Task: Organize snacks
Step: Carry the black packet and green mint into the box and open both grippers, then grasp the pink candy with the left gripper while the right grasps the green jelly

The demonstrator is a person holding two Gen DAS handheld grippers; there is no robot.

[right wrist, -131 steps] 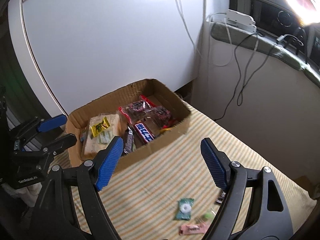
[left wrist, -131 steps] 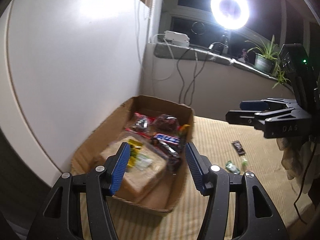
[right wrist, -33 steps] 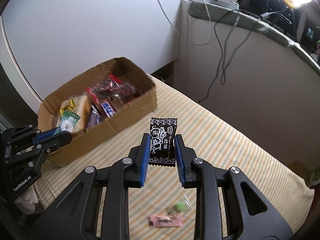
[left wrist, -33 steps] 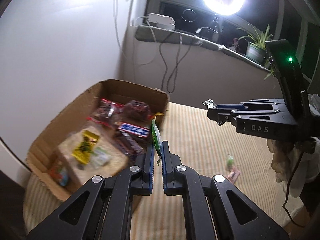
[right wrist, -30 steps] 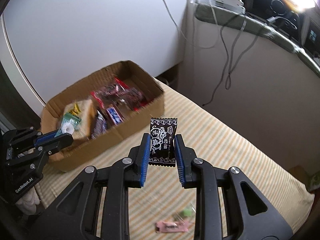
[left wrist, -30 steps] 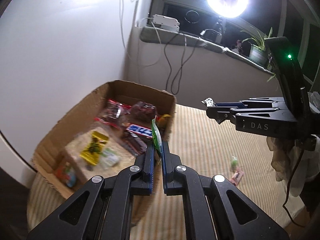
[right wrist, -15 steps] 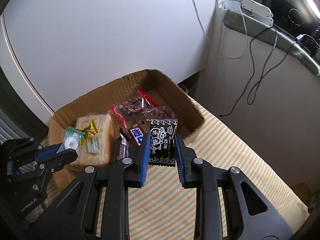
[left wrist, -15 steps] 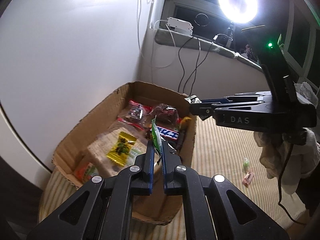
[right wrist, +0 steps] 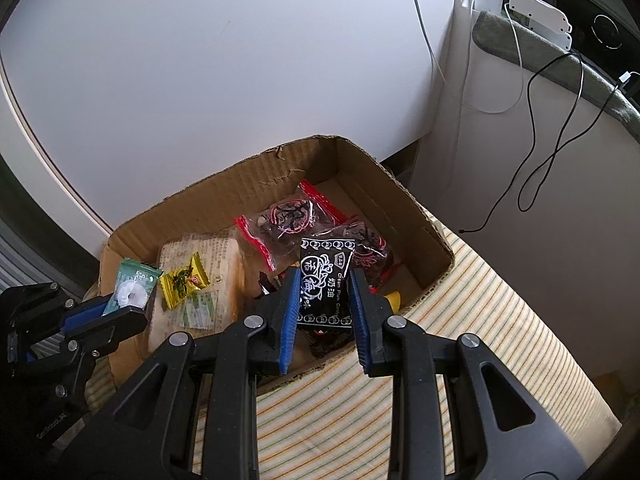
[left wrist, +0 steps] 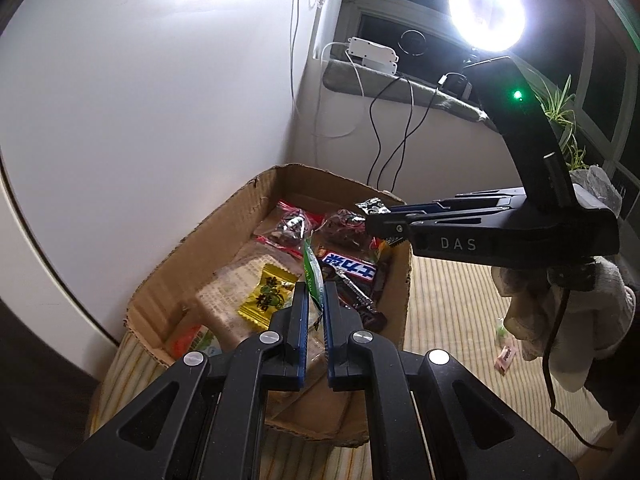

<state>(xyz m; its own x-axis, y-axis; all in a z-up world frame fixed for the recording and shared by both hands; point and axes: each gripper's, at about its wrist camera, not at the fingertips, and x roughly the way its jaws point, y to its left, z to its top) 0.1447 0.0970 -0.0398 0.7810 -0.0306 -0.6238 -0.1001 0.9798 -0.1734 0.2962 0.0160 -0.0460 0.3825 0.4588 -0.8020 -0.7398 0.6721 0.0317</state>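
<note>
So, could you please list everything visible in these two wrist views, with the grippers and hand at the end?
cardboard box: one, brown, on the striped cloth by the white wall
striped cloth: one, cream with stripes, under the box
red-edged snack bags: two, clear and dark, far end of box
biscuit pack: one, tan, near end of box
yellow candy: one, lying on the biscuit pack
blue chocolate bar: one, mid box
loose candies: two, pink and green, on the cloth
ring light: one, lit, at the window
potted plant: one, green, windowsill
left gripper: shut on green mint candy
right gripper: shut on black candy
gloved hand: one, white, behind right gripper
</note>
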